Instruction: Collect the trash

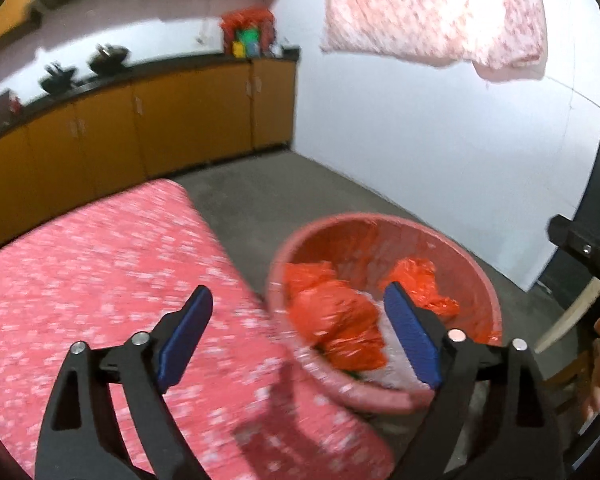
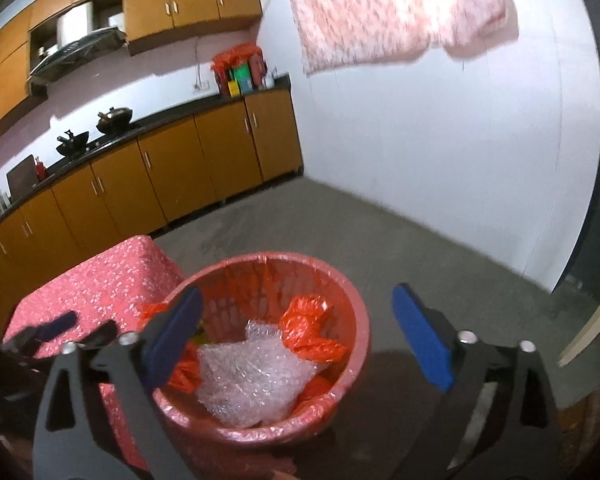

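Both the left gripper [image 1: 298, 338] and right gripper [image 2: 298, 338] hover wide and empty above the red bin [image 2: 354, 300], which apparently holds bubble wrap [image 2: 252, 380] and orange bags [image 2: 310, 330]; further trash should drop centrally.

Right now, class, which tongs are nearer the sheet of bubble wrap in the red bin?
Right. The right tongs hang open just above the bubble wrap in the red bin. The left tongs, also open, sit over the bin's rim beside the pink table.
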